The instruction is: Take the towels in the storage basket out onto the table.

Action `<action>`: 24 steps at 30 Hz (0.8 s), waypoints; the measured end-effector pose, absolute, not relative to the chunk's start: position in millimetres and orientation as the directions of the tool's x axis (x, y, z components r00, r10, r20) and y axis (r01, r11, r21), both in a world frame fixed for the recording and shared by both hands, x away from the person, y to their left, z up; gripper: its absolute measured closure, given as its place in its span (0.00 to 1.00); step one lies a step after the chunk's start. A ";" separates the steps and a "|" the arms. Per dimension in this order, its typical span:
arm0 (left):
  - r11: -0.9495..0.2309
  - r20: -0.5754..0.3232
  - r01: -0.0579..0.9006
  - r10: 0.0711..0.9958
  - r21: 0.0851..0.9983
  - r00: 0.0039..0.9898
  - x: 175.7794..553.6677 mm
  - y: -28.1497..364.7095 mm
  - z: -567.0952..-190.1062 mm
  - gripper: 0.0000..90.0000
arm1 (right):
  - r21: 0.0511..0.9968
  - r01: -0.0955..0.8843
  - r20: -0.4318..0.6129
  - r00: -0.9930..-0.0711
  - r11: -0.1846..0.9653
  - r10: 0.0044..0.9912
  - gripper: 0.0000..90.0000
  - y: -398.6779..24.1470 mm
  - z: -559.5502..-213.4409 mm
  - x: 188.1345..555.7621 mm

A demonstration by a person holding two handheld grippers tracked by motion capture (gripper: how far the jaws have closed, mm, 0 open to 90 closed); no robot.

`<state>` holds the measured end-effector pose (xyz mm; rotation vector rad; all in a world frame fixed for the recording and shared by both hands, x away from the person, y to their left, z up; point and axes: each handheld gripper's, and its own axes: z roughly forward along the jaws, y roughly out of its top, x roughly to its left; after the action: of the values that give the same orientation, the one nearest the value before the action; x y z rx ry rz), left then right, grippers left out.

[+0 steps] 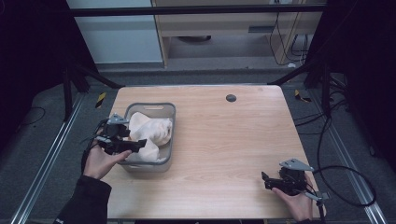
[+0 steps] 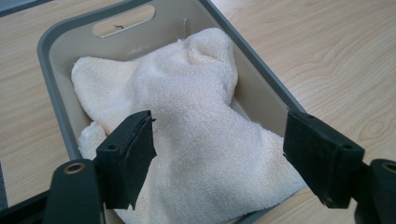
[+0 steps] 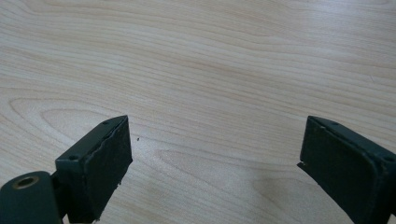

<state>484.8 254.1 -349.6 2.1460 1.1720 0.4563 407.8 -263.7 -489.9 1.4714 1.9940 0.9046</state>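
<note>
One wooden table [image 1: 224, 140], one grey basket [image 1: 169, 112] on it, one cream towel [image 1: 150, 130] inside the basket, two hand-held grippers, the left gripper [image 1: 133, 144] and the right gripper [image 1: 267, 181], two hands, one dark round grommet [image 1: 230, 98] in the tabletop

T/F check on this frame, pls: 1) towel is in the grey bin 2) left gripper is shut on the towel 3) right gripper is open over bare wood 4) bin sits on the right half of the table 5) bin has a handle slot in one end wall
1) True: the cream towel lies bunched in the grey bin.
2) False: the left gripper is open, its jaws spread above the towel.
3) True: the right gripper is open over the bare table.
4) False: the bin sits on the left half, by the left hand.
5) True: the handle slot is cut in the far end wall.
</note>
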 end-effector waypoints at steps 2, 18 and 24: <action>-0.408 0.006 0.622 0.839 0.668 0.544 487.5 251.7 -349.6 0.27 | 0.755 0.625 -0.006 -0.294 0.198 0.956 0.10 -264.1 -490.3 408.4; -0.455 0.027 0.668 0.837 0.589 0.547 506.5 241.7 -350.9 0.26 | 0.747 0.635 0.001 -0.295 0.196 0.955 0.09 -265.8 -491.4 409.2; -0.474 0.031 0.681 0.832 0.557 0.554 510.5 237.2 -355.2 0.25 | 0.744 0.636 -0.005 -0.303 0.206 0.953 0.09 -266.2 -491.7 409.6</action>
<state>510.5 237.2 -355.2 2.3015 1.2189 0.4102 409.6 -266.2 -491.7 1.4716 2.0168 0.8951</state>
